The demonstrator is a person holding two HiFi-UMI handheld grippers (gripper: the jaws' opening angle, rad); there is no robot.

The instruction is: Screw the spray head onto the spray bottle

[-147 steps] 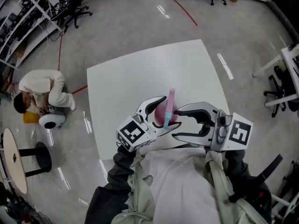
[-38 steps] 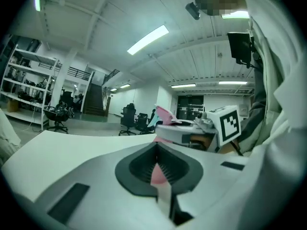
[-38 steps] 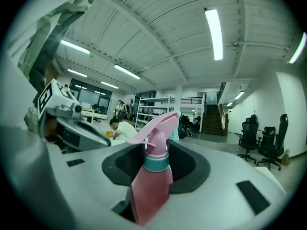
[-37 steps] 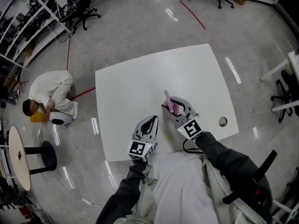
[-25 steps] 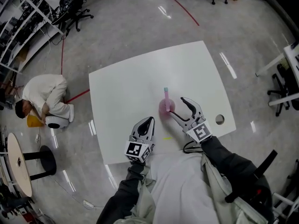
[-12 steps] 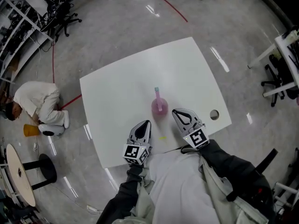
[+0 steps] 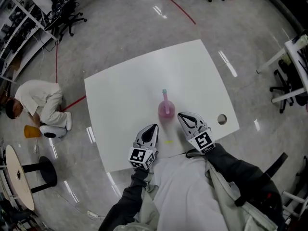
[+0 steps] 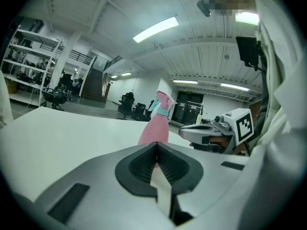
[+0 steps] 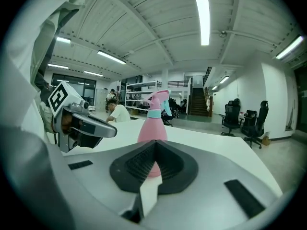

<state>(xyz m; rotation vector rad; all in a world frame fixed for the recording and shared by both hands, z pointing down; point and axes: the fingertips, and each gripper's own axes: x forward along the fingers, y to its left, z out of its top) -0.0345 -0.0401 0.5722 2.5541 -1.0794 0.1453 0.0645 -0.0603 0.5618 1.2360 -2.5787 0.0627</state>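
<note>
Looking steeply down on a white table (image 7: 125, 90), with a pink spray bottle (image 7: 166, 110) standing upright a little nearer than the middle, long axis vertical, base flat on the top. Carries its spray head (image 7: 164, 93) on the neck above a teal collar; seems to turn the nozzle toward the near side, between the two tools, though too small from above to be sure. Hides any contents behind the opaque pink wall.

Shows the left hand-held gripper (image 7: 153, 126) pressed together on nothing, low over the near edge, tips aimed toward the bottle and stopping short of it. Shows the right hand-held gripper (image 7: 181, 115) likewise pressed together and empty, just right of the bottle's base and apart from it, marker cube back toward the dark sleeve. Sets the bottle beyond and between both pairs of tips, touched by neither.

Leaves bare white top on the far side and to the left, right out to those edges. Offers less room on the right, with a round hole (image 7: 222, 119) through the top near that edge, beside the right tool. Beyond the table, glossy grey floor (image 7: 120, 28) all round, a red line (image 7: 182, 10) across it, office chairs (image 7: 67, 20) at the far left, and a person (image 7: 41, 97) crouched on the floor well to the left, apart from the table
</note>
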